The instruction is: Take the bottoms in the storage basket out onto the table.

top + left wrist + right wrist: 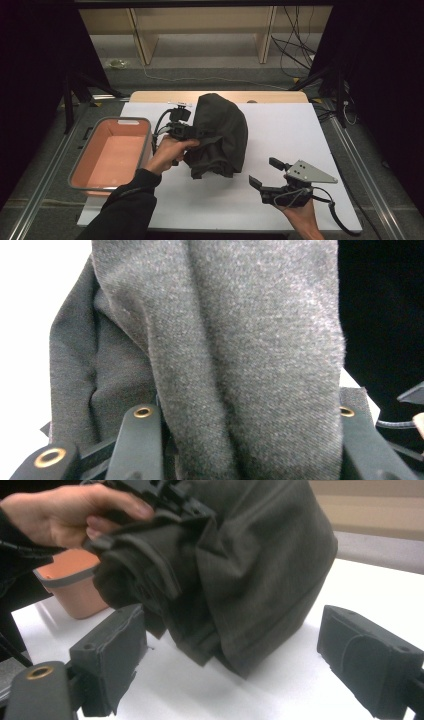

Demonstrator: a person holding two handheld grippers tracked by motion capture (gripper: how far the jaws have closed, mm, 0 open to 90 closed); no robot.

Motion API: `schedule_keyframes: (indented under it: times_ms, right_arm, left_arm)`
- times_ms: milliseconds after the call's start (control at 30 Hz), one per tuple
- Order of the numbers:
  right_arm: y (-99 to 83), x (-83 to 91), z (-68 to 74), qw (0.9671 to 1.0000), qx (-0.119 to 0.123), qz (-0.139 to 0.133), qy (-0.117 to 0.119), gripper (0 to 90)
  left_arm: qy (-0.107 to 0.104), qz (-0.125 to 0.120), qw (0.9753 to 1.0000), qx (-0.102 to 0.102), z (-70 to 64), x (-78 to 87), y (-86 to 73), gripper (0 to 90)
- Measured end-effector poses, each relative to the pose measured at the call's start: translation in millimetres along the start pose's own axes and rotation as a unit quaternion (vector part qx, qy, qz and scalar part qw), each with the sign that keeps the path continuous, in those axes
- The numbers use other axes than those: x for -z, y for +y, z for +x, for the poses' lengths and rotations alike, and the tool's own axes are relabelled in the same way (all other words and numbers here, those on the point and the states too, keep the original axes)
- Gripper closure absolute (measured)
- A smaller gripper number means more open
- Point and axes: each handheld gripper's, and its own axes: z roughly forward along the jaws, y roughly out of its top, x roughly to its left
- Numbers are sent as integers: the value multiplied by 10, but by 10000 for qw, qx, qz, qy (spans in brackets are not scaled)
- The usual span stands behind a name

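Note:
A dark grey garment (220, 135) hangs bunched above the white table sheet (290, 130), its lower folds reaching down to the sheet. My left gripper (192, 132) is shut on the garment's left side, and the cloth (240, 340) fills the space between its jaws in the left gripper view. My right gripper (264, 171) stands open near the front right of the table, with nothing between its fingers. In the right gripper view the garment (250, 570) hangs just beyond those open jaws, with the left hand and left gripper (165, 495) at the top.
A pink bin with a grey rim (82, 172) sits at the table's left edge, seen too as the pink bin (60, 577). Wooden shelving (200, 30) and cables lie beyond the far edge. Dark stand legs flank both sides of the table.

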Motion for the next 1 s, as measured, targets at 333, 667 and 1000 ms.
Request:
schedule_keyframes:
  times_ms: [333,667,1000]
  right_arm:
    - [1,-2,-7,10000,-35,3,14,132]
    - [-2,-7,-16,10000,-67,9,1,133]
    - [-2,-11,-27,10000,-75,44,-9,132]
  left_arm:
    - [193,385,9990,-90,3,-326,-190,496]
    - [216,625,9976,-193,-103,-549,-323,376]
    - [246,728,9970,-76,-114,-593,-326,222]
